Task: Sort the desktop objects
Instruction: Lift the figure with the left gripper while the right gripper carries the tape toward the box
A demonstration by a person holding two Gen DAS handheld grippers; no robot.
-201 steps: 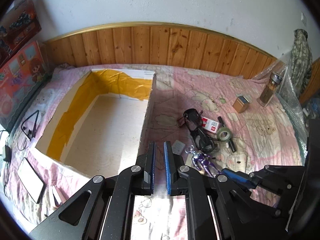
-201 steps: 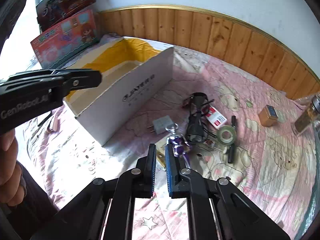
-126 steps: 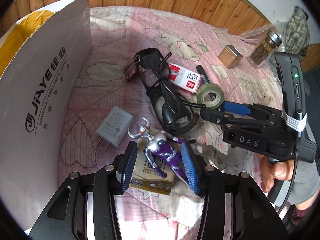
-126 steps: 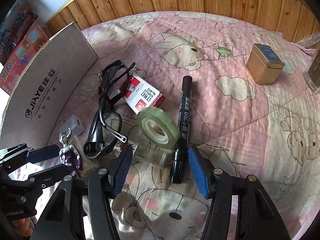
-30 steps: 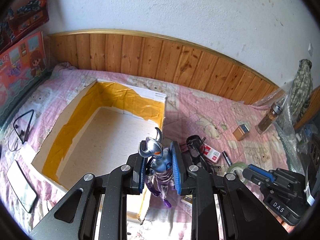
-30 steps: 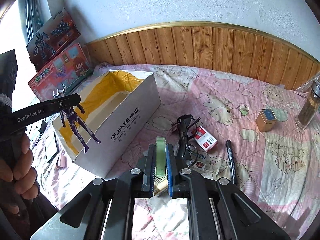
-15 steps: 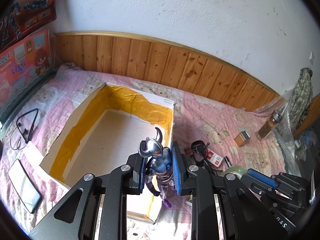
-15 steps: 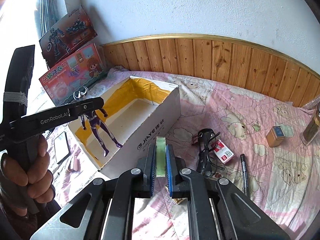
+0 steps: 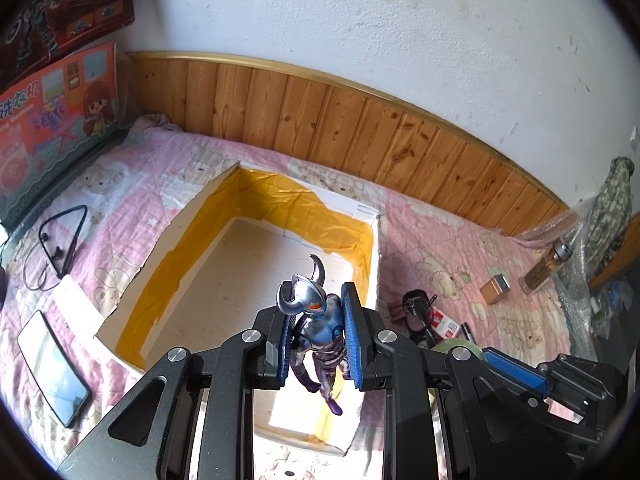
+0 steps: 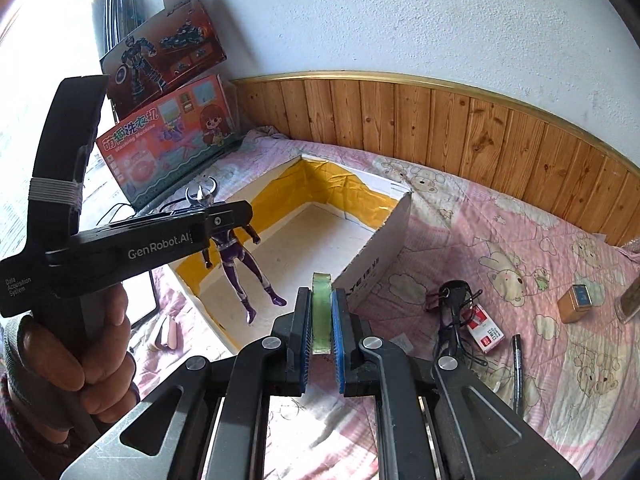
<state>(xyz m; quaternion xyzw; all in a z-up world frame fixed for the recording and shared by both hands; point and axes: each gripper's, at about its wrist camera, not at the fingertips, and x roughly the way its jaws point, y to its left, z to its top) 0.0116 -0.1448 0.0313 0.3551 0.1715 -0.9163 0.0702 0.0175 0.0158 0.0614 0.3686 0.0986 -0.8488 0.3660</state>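
The left hand-held gripper (image 9: 318,338) was clamped on a horned toy figure (image 9: 316,320), now hanging over the near right part of the open cardboard box (image 9: 224,268), farther in than a second earlier. The right hand-held gripper (image 10: 321,330) pinched a green tape roll (image 10: 321,308), carried closer to the box's near right wall.

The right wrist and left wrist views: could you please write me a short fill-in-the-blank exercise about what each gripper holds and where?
1. The left gripper is shut on the toy ____.
2. The right gripper is shut on a greenish roll of ____.
3. The cardboard box has ____ tape lining its inner walls.
4. The toy figure hangs above the open ____.

Missing words: figure; tape; yellow; box
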